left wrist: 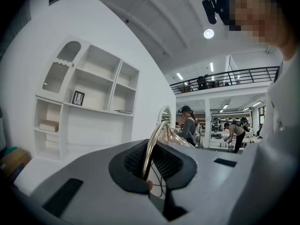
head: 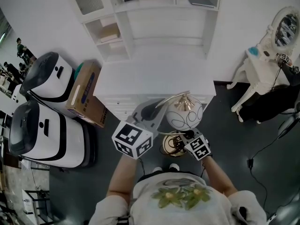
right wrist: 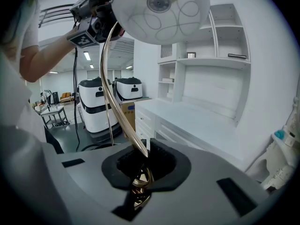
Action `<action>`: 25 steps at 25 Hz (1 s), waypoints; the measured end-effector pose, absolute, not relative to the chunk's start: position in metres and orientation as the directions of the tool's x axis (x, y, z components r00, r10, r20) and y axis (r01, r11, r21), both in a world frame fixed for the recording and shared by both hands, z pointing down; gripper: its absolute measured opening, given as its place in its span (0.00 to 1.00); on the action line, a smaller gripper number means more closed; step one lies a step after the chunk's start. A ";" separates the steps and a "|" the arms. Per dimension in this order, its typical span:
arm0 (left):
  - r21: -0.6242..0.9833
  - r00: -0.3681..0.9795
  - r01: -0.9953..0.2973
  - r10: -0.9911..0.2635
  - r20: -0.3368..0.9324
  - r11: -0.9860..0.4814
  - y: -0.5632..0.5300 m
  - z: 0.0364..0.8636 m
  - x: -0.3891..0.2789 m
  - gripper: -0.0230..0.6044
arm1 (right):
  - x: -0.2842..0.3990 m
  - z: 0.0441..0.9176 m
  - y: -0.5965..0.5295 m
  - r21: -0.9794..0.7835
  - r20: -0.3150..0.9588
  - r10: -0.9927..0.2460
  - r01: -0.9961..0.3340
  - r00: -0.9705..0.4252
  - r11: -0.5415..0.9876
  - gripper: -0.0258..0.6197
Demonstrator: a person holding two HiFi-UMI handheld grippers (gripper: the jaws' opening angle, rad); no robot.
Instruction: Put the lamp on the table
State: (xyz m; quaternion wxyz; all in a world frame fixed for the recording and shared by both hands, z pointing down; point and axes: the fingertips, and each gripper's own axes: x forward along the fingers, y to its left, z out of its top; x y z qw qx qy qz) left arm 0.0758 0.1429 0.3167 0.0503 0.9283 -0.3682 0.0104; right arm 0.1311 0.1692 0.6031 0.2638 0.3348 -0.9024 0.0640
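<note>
The lamp has a white globe shade [head: 184,112] with thin line patterns, a curved gold stem [right wrist: 112,88] and a round gold base [head: 174,144]. It hangs in the air just in front of the white table [head: 154,78]. My left gripper [head: 158,108] is shut on the upper arc of the stem [left wrist: 152,146], close to the shade. My right gripper [head: 184,137] is shut on the stem's lower end [right wrist: 140,149], by the base. From the right gripper view the shade [right wrist: 161,8] sits overhead, and the left gripper [right wrist: 93,13] is beside it.
Two white wheeled machines [head: 47,78] [head: 42,135] and a cardboard box [head: 86,95] stand left of the table. White shelves [head: 145,13] rise behind it. A white vanity with a mirror [head: 272,55] is at the right, and a cable [head: 255,158] lies on the dark floor.
</note>
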 end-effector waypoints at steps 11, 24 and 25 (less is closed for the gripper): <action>0.079 0.727 -0.686 -0.686 0.042 -0.723 0.136 0.321 0.105 0.08 | 0.161 0.608 0.153 0.073 0.517 -0.566 -0.626 -0.642 0.776 0.11; 0.067 0.730 -0.684 -0.682 0.056 -0.727 0.102 0.327 0.105 0.08 | 0.159 0.616 0.122 0.069 0.516 -0.576 -0.639 -0.634 0.766 0.11; 0.065 0.732 -0.681 -0.679 0.057 -0.729 0.101 0.330 0.106 0.08 | 0.160 0.620 0.120 0.072 0.514 -0.579 -0.641 -0.632 0.764 0.11</action>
